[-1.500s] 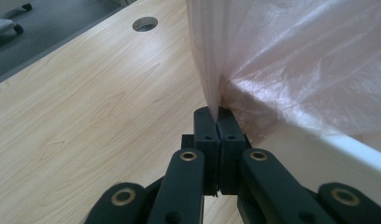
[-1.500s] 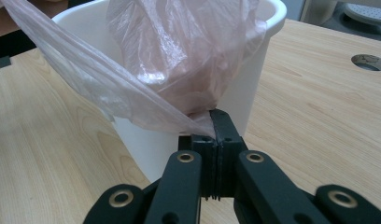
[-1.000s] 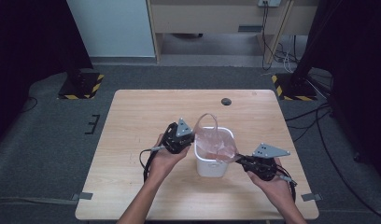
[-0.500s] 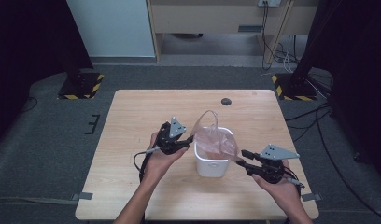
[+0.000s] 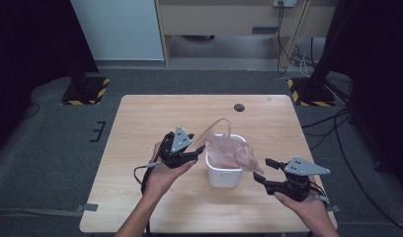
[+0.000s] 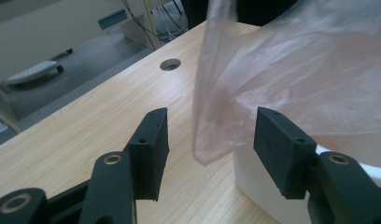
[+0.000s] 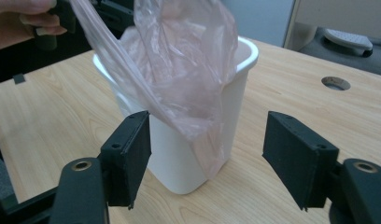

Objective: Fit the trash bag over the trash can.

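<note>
A small white bin point(image 5: 222, 174) stands on the wooden table point(image 5: 140, 123) with a thin pink plastic bag point(image 5: 231, 150) loosely stuffed in it, one handle loop sticking up. My left gripper point(image 5: 200, 150) sits just left of the bin. Its jaws have just been opening, and a bag point(image 6: 291, 79) corner hangs between them, touching neither pad. My right gripper point(image 5: 261, 171) is off the bin's right side. Its jaws have also just been opening, and they frame the bin point(image 7: 179, 154) and the bag point(image 7: 179, 60) draped over its rim without contact.
A round cable hole point(image 5: 239, 107) lies in the table's far side. Around the table, the floor carries cables point(image 5: 298, 54) and yellow-black striped stand bases point(image 5: 86, 91). A pale cabinet point(image 5: 224, 17) stands beyond.
Both grippers have let go of the bag and drawn back from the bin, left one leftward, right one rightward and nearer. The bag now sags over the rim.
</note>
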The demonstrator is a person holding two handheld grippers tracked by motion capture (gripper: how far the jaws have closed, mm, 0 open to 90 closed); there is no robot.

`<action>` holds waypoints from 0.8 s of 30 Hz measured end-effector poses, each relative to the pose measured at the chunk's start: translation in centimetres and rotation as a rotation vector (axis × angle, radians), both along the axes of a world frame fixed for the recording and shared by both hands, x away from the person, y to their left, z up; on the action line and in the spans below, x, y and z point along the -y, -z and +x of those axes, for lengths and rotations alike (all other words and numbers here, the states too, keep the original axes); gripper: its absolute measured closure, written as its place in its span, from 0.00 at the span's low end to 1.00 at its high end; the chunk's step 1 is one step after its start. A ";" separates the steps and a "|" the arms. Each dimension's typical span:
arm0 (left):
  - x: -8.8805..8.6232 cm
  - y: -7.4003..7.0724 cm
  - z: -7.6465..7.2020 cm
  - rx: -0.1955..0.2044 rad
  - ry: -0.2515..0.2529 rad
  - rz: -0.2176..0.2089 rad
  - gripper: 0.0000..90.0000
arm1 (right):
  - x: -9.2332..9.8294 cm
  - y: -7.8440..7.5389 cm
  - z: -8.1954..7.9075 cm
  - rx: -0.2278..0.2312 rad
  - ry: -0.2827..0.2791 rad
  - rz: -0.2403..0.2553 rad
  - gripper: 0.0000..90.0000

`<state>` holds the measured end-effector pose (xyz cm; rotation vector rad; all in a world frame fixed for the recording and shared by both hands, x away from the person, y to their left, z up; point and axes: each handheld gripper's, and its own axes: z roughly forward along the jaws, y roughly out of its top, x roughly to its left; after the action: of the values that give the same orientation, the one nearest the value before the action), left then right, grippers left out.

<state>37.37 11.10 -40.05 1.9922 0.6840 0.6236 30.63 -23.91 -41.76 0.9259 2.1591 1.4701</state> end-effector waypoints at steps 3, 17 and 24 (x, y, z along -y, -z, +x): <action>0.2 -0.2 -0.4 0.005 0.015 0.001 0.50 | 0.4 -0.4 -0.4 0.006 -0.006 0.023 0.35; 1.5 -2.0 -1.7 0.045 0.071 -0.042 0.43 | -1.3 -2.5 2.1 0.051 -0.009 0.020 0.41; 2.9 -2.4 -1.4 0.039 0.119 -0.073 0.38 | -4.1 -2.9 4.1 0.070 -0.030 -0.020 0.41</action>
<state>35.93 8.17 -37.60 1.9321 0.5529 0.5570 34.74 -19.85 -38.83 0.8265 2.1420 1.4697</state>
